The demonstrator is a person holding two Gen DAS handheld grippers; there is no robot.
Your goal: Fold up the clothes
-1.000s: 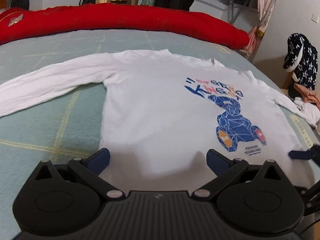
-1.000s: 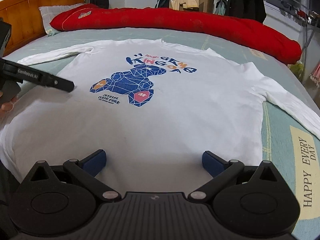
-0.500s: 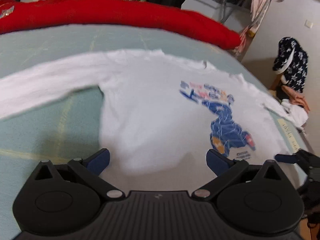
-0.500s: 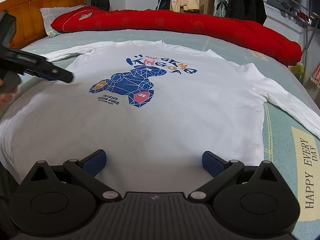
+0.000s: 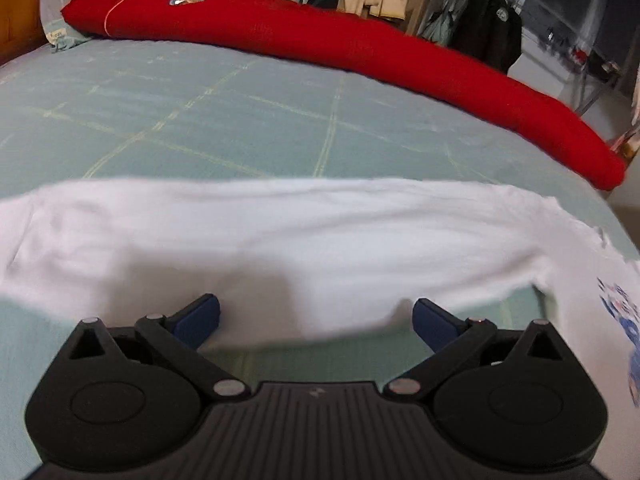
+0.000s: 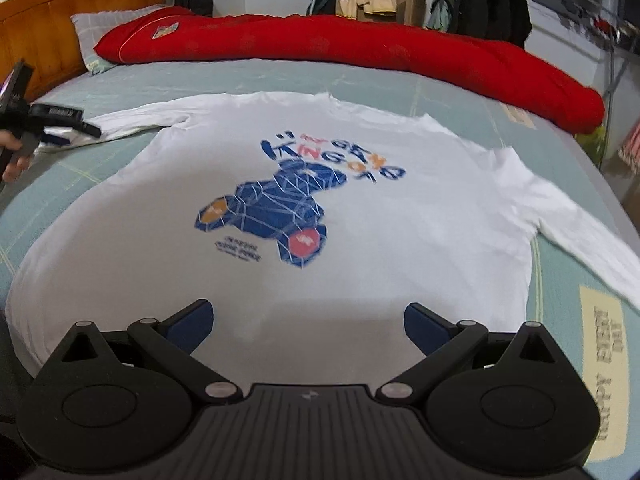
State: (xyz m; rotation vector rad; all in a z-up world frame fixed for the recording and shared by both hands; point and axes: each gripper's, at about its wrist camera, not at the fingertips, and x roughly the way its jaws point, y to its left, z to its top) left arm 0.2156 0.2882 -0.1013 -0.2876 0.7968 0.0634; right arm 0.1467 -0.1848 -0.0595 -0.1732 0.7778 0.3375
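A white long-sleeved shirt (image 6: 360,216) with a blue printed figure lies flat, front up, on the green bed (image 6: 280,76). Its left sleeve (image 5: 280,236) stretches across the left wrist view. My left gripper (image 5: 316,316) is open, its blue pads just short of the sleeve's near edge. It also shows at the far left of the right wrist view (image 6: 60,128), over the sleeve's end. My right gripper (image 6: 306,322) is open and empty above the shirt's hem. The right sleeve (image 6: 580,232) runs off to the right.
A long red quilt roll (image 6: 360,48) lies along the far side of the bed. A wooden headboard (image 6: 60,20) and a pillow (image 6: 92,28) are at the far left. Clothes hang on racks (image 6: 492,0) behind. A "HAPPY EVERY DAY" label (image 6: 604,368) is on the sheet at right.
My left gripper has swung left from the shirt's body to the left sleeve. My right gripper has stayed over the hem, shifting only slightly.
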